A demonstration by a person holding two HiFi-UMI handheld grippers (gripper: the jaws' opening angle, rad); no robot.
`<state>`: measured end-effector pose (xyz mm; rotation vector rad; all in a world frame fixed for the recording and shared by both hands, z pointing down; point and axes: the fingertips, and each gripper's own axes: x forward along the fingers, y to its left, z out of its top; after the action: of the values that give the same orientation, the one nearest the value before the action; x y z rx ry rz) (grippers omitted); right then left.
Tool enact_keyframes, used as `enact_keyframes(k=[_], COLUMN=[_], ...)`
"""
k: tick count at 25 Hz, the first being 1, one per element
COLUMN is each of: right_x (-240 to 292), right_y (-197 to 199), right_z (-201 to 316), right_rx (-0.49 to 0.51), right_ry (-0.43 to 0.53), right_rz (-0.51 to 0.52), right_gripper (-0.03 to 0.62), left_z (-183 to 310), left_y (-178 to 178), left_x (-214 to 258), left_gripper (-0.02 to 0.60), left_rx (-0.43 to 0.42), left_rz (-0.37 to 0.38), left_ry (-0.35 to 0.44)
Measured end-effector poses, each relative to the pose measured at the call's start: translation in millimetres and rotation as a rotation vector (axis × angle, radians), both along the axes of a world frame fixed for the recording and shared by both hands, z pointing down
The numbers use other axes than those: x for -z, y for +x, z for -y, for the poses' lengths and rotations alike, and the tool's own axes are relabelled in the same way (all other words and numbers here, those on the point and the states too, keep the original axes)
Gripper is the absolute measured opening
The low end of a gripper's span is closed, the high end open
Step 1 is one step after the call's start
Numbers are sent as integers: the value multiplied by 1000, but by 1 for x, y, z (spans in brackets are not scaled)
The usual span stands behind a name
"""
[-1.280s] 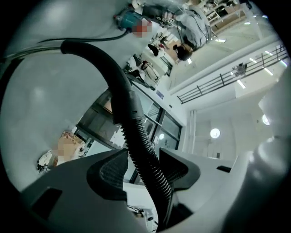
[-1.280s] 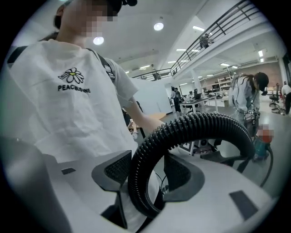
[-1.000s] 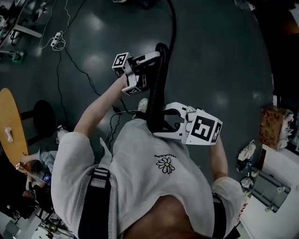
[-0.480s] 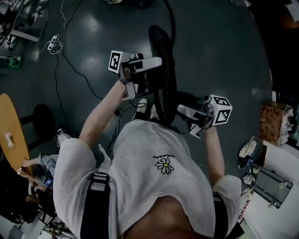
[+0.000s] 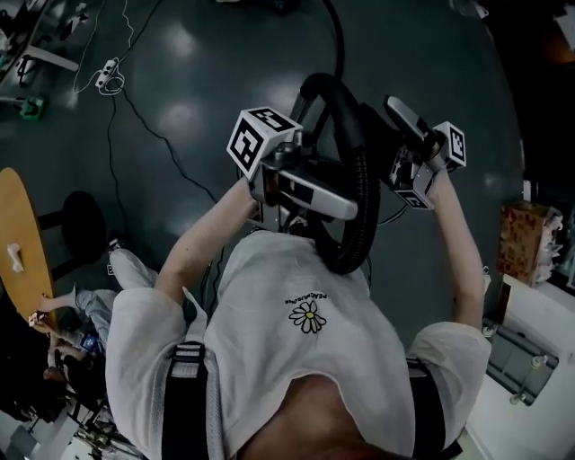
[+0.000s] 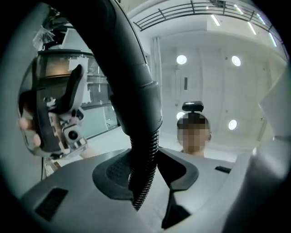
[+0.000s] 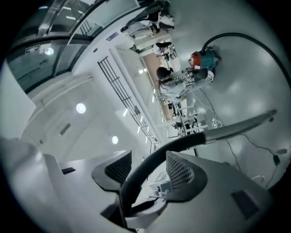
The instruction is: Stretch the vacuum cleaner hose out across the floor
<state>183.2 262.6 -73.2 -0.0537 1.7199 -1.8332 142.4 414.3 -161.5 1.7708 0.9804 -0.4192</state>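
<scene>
The black ribbed vacuum hose (image 5: 358, 193) arches in the air in front of my chest, and its far run (image 5: 334, 27) trails off over the dark floor. My left gripper (image 5: 334, 205), tilted upward, has just been closing and is shut on the ribbed hose (image 6: 144, 166) just below its smooth black cuff (image 6: 136, 86). My right gripper (image 5: 402, 126) is raised at the right. It is shut on the curved black tube (image 7: 150, 166) that runs into the silver wand (image 7: 241, 125). The red and teal vacuum body (image 7: 203, 59) stands far off on the floor.
A power strip (image 5: 108, 76) and a thin cable (image 5: 148, 126) lie on the floor at the left. A wooden tabletop (image 5: 18, 243) and a black stool (image 5: 85, 225) stand at the left edge. A brown box (image 5: 530, 243) and a white table (image 5: 530, 386) are at the right.
Both grippers rose toward my head with the hose, which now loops high. The right gripper swung out to the right and rolled over. The left gripper tipped upward.
</scene>
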Motion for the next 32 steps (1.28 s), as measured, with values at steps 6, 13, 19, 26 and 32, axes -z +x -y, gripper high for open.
enact_keyframes(k=[6,13,19,26,32], right_x=[35,16,24,44,67], right_y=[-45,-45,-63,-105,-117], right_z=[-30,-52,-71,-70,-32], right_rx=[379,490,576,609,351], right_ry=[-35,-209,-281,-265,62], right_rz=[-196,-301,-226,-270,-241], right_gripper=[229,229,230,230,249], left_z=[-38,-58,-73,-68,-12], left_y=[6,17,12,3,-31], left_x=[2,9,10,12,-10], left_gripper=[173,173,173,173,173], left_rx=[-81,-117,-139,-121,133], left_rz=[19,64,88,76,53], left_ry=[13,96,217,300,-68])
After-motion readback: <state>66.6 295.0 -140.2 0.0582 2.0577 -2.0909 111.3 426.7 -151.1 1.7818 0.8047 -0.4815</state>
